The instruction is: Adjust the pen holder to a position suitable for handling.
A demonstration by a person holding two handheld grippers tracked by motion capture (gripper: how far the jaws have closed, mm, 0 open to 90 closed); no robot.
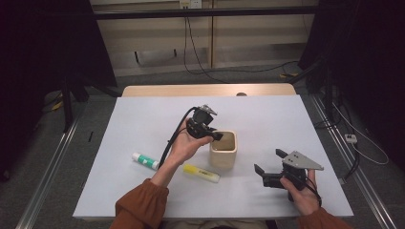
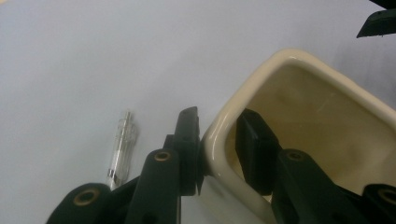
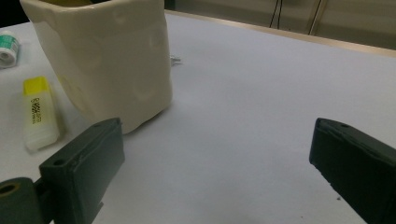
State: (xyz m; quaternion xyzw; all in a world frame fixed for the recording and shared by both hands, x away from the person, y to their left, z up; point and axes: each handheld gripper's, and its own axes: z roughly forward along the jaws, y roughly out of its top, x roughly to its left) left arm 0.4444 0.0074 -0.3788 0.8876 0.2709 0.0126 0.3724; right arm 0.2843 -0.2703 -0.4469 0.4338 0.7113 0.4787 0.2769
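Observation:
A cream square cup (image 1: 223,150) stands upright near the middle of the white table (image 1: 143,119). My left gripper (image 1: 215,135) comes at it from the left and above. In the left gripper view the left gripper (image 2: 218,116) straddles one corner of the cup (image 2: 317,107), one jaw against the outer wall and the other inside, shut on the wall. My right gripper (image 1: 269,161) rests low at the front right, open, a short way right of the cup. In the right gripper view its jaws (image 3: 217,135) stand wide with bare table between them and the cup (image 3: 107,56) ahead to the left.
A yellow highlighter (image 1: 201,172) lies just in front of the cup, and a white tube with green print (image 1: 145,161) lies further left. A small clear pen-like piece (image 2: 122,147) lies on the table beside the cup. Dark stands and cables surround the table.

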